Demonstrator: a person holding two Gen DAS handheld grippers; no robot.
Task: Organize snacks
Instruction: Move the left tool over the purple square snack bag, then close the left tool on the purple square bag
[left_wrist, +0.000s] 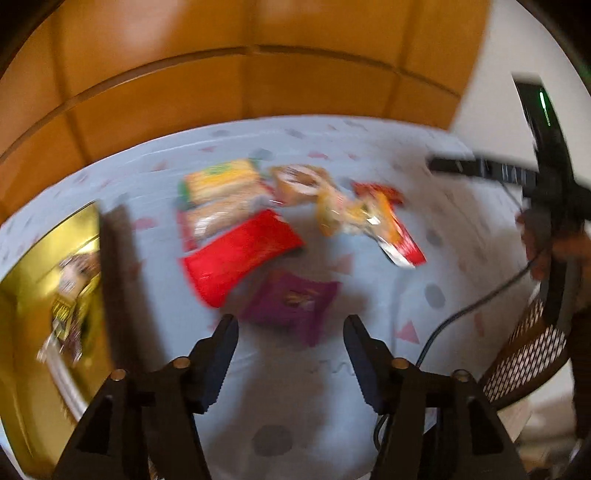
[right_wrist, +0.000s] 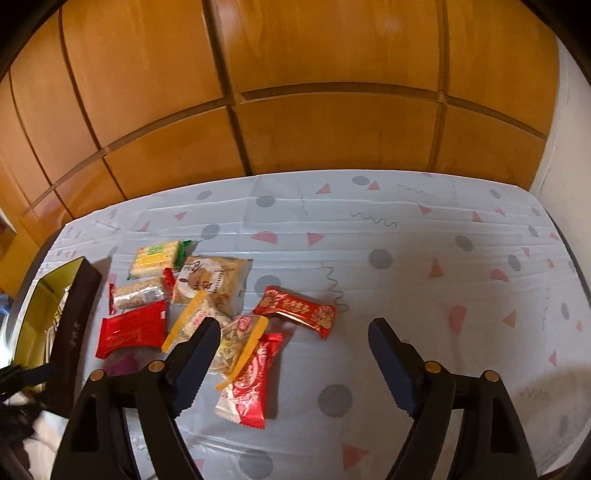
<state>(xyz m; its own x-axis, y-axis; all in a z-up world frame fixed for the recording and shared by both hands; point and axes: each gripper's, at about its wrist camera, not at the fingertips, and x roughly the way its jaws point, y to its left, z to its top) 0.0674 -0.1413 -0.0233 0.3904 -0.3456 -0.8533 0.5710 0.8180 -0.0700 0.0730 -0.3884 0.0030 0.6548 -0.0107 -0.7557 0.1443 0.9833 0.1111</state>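
Note:
Several snack packets lie in a loose pile on a pale patterned tablecloth (right_wrist: 406, 288). A purple packet (left_wrist: 291, 301) lies just ahead of my open, empty left gripper (left_wrist: 290, 332). A plain red packet (left_wrist: 240, 254) lies behind it, also seen in the right wrist view (right_wrist: 133, 328). A gold-lined box (left_wrist: 40, 306) with dark walls stands at the left and holds some packets. My right gripper (right_wrist: 294, 336) is open and empty above the cloth; a red-and-white packet (right_wrist: 249, 384) and a red patterned packet (right_wrist: 295, 308) lie between its fingers. The left view is blurred.
Wooden cabinet doors (right_wrist: 295, 92) stand behind the table. The right gripper and the hand holding it show at the right of the left wrist view (left_wrist: 546, 206), with a black cable (left_wrist: 469, 310) and a woven chair (left_wrist: 524, 354) below.

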